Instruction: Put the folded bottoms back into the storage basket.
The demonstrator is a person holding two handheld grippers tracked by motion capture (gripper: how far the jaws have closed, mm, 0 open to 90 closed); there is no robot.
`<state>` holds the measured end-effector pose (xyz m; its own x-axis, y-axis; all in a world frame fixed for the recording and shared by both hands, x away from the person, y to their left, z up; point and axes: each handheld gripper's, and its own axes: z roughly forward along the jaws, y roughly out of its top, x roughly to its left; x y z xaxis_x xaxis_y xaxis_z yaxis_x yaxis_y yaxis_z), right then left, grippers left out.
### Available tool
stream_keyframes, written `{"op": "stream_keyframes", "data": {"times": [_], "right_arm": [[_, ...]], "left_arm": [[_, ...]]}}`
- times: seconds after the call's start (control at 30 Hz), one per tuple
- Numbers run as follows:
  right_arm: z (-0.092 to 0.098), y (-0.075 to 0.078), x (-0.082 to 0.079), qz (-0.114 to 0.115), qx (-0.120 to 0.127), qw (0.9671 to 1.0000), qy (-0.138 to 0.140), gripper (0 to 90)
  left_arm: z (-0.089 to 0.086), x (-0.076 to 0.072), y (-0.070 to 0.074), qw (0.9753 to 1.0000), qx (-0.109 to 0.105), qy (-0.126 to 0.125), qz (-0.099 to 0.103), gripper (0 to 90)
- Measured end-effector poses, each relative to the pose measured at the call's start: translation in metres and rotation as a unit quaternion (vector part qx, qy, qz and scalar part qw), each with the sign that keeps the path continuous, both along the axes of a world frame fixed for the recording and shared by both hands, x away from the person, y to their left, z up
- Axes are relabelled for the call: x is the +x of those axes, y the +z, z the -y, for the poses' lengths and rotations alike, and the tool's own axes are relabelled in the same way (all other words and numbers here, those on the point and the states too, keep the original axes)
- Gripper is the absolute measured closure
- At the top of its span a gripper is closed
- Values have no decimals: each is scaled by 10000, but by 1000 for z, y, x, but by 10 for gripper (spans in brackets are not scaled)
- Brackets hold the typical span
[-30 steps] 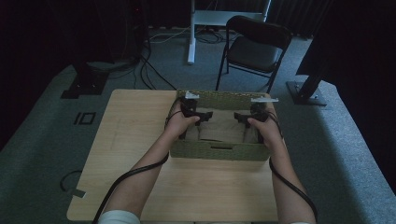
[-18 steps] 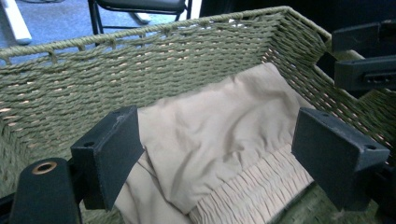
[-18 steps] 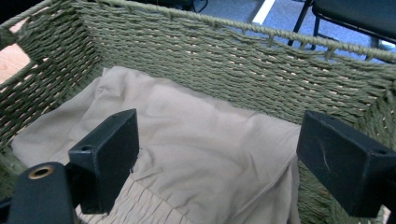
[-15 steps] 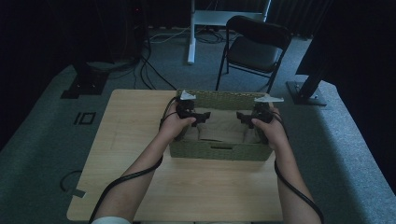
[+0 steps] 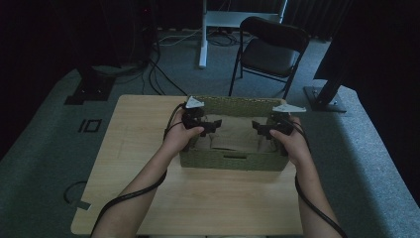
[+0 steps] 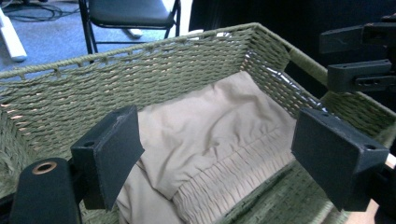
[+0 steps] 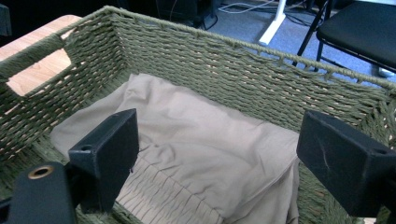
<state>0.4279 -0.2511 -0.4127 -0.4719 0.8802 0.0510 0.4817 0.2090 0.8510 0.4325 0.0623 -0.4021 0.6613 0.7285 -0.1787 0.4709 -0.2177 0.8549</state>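
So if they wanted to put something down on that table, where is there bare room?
The wooden table is bare left of the green woven basket, and across the near edge between the forearms. The strip right of the basket is narrow. Inside the basket it is crowded: a beige cloth covers the bottom, with the left gripper and right gripper open above it.

We seem to be in a dim lab or studio. Around our wooden table [image 5: 148, 148] we see grey carpet [image 5: 39, 163], a folding chair [image 5: 270, 49], floor cables [image 5: 158, 74] and black equipment stands [image 5: 324, 94].
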Motion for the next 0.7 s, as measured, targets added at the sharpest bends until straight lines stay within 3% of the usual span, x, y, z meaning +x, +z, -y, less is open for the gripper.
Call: {"op": "stream_keyframes", "data": {"times": [0.57,0.7], "right_arm": [[12,3,-31,188,-45,9998,-58,123],[18,2,-38,218,-65,9997,-81,123]], "left_arm": [[-22,-29,-3,9999,-126,-2,-19,162],[-28,-36,-4,10000,-59,41,44,161]]}}
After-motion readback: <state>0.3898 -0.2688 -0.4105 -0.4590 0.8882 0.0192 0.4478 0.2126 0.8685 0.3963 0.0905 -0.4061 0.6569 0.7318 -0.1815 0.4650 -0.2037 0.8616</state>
